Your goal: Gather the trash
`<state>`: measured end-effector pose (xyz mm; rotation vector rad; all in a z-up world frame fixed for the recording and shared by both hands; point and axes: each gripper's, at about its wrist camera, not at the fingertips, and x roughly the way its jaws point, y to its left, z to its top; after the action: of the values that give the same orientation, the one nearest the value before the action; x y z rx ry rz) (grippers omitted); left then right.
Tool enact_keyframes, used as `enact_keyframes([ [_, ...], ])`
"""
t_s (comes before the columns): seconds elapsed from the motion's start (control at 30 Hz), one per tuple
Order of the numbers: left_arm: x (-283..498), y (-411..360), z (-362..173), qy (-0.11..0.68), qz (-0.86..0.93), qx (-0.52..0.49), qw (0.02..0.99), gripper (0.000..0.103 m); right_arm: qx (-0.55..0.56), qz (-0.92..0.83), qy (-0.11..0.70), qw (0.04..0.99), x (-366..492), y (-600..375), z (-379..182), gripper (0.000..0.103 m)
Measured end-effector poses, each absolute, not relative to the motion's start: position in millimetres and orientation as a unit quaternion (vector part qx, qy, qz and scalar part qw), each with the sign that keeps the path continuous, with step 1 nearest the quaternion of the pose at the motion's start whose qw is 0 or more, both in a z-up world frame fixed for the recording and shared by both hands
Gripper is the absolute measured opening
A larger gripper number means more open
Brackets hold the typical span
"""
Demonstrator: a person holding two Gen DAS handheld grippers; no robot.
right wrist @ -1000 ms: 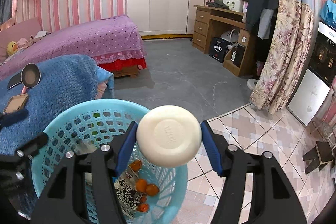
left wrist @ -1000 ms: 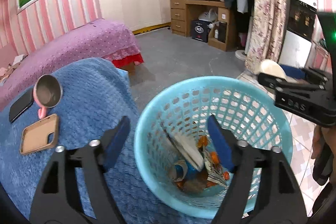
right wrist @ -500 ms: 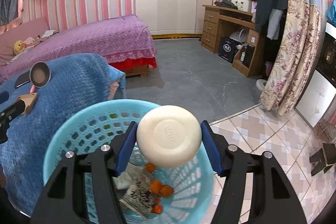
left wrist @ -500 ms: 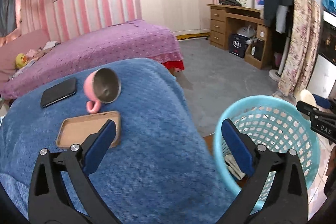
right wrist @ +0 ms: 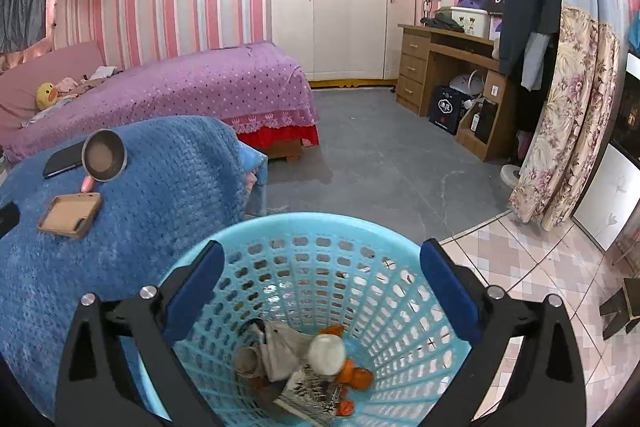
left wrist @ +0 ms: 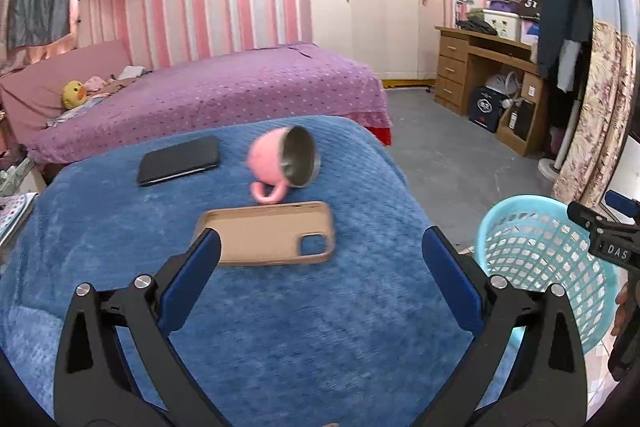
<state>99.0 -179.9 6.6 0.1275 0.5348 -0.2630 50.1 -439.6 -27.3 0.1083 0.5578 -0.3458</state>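
A light blue plastic basket [right wrist: 320, 221] stands on the floor beside a blue blanket-covered surface [right wrist: 168, 211]. My right gripper [right wrist: 322, 250] hangs over the basket, its jaws opening with nothing between them. At the bottom lie a round white disc [right wrist: 326, 349], crumpled paper [right wrist: 276, 347], a printed wrapper [right wrist: 310, 391] and orange bits [right wrist: 358, 377]. My left gripper [left wrist: 322, 243] is open and empty above the blanket [left wrist: 320, 327], just short of a tan phone case [left wrist: 272, 239]. The basket [left wrist: 532, 205] shows at the right edge of the left wrist view.
On the blanket lie a tipped pink cup [left wrist: 276, 159] and a black phone [left wrist: 178, 161]. Behind stands a purple bed [left wrist: 224, 95]. A wooden desk [right wrist: 448, 67], hanging clothes and a floral curtain [right wrist: 576, 115] line the right side, past grey floor [right wrist: 380, 167].
My right gripper opened and the round white disc fell into the basket. My left gripper swung left from above the basket to over the blanket and opened wider.
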Motion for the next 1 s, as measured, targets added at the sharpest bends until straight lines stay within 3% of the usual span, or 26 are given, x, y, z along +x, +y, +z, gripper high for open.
enact_keyframes([
  [0.47,35,-81,-2,0.248,-0.067,0.03,0.966,0.097,0.033,-0.098,0.235,0.966,5,-333,-5,0.099],
  [1.0,1,-76,-5,0.22,-0.086,0.032,0.971,0.097,0.008,-0.102,0.211,0.972,-42,-288,-7,0.099],
])
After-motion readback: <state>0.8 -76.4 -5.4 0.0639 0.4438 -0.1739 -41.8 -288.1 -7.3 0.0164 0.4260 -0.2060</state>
